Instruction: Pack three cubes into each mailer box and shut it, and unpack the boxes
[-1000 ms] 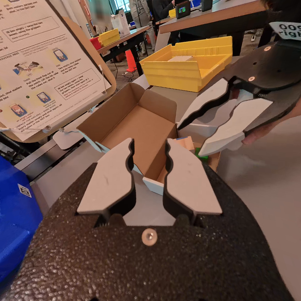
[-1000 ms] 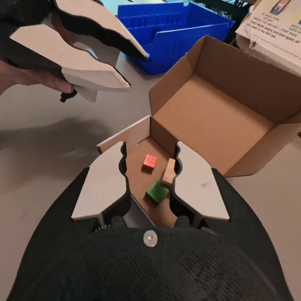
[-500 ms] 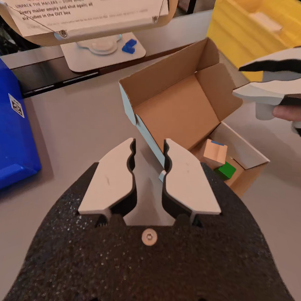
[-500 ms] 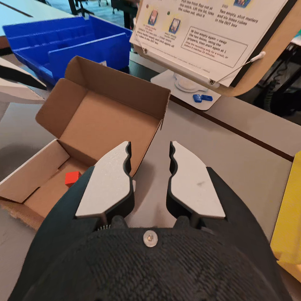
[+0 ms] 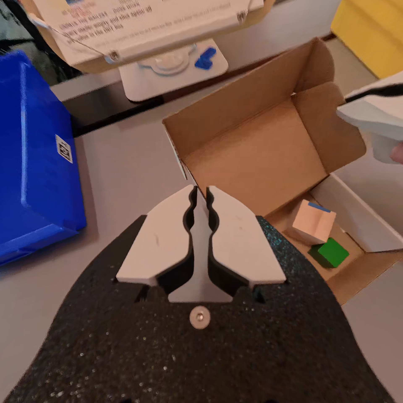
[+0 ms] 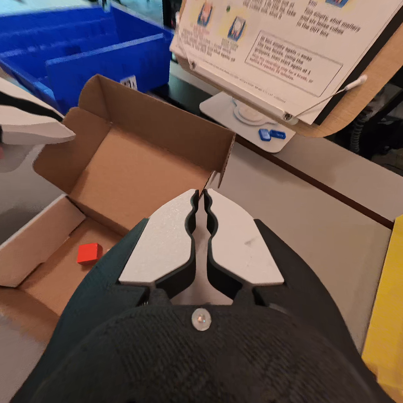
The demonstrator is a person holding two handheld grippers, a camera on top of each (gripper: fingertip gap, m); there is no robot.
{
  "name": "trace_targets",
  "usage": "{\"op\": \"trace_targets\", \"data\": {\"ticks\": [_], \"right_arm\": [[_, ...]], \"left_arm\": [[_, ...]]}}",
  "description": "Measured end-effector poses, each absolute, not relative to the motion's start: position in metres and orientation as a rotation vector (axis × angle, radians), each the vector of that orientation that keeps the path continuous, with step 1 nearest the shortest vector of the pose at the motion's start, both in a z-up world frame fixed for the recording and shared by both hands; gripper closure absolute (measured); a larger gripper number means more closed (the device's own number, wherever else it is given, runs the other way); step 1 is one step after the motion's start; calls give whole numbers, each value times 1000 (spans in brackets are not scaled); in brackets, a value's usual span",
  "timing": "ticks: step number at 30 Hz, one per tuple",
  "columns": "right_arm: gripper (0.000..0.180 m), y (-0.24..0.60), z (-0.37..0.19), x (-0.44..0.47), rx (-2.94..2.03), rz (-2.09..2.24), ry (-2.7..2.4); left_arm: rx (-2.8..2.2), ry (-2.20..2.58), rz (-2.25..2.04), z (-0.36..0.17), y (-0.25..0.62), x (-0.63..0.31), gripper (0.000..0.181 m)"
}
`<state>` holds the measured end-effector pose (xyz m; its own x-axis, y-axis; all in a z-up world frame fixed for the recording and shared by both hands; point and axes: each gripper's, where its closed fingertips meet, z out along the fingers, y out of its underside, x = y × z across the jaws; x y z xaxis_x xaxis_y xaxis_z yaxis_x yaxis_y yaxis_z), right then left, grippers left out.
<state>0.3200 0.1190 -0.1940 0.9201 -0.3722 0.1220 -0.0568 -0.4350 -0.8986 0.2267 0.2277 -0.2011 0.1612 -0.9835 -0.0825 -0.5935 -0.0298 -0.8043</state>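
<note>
An open brown mailer box [image 5: 250, 152] lies on the grey table with its lid tilted back. Inside are a tan cube [image 5: 311, 222] with blue tape, a green cube [image 5: 331, 253] and a red cube [image 6: 89, 256]. My left gripper [image 5: 201, 189] is closed to a narrow slit on the lid's left side edge. My right gripper [image 6: 201, 192] is closed on the lid's right side flap corner [image 6: 214, 176]. The lid also shows in the right wrist view [image 6: 135, 165]. Each gripper shows at the edge of the other's view.
A blue bin [image 5: 32, 152] stands left of the box and also shows in the right wrist view [image 6: 87, 43]. A yellow bin [image 5: 370, 32] stands to the right. An instruction board [image 6: 283, 43] on a white base [image 5: 174, 72] stands behind the box. The left gripper's tips are roughly 15 centimetres from the right gripper's.
Both grippers moved from over the box out to the lid's two side edges. Their jaws went from wide open to nearly closed there.
</note>
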Motion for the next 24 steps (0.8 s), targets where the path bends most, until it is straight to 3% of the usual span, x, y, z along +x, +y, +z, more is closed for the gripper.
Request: {"op": "trace_targets", "data": {"ticks": [8, 24], "right_arm": [[176, 100, -180, 302, -1747, -533, 353], [178, 50, -214, 216, -1686, -642, 385]], "left_arm": [[-1403, 1182, -864, -167, 210, 220, 176], [-1369, 1097, -850, -210, 165, 135, 178]]}}
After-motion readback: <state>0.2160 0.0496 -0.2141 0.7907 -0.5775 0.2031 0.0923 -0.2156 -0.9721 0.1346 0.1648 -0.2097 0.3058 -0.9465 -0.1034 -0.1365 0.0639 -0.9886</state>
